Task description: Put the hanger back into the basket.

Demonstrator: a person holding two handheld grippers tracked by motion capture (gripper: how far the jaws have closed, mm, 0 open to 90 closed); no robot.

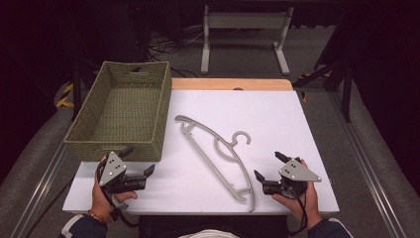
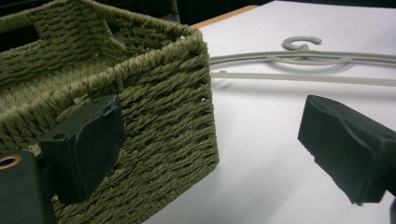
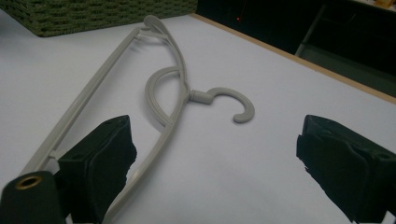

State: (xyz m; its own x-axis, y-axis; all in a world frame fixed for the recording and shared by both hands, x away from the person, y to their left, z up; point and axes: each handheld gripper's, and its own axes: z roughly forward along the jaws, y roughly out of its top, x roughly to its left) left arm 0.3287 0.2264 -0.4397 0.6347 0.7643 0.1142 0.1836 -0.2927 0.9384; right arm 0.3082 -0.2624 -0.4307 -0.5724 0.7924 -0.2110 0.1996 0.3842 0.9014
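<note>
high view: grey plastic hanger flat between both grippers.
left gripper spread beside woven green basket; right gripper spread, empty.

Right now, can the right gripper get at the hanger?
Probably yes. The right gripper is open and empty, facing the grey hanger, which lies flat on the white table. Nothing lies between them; the basket stands off to the far left.

Dim room, bright tabletop, soft grainy pictures.
</note>
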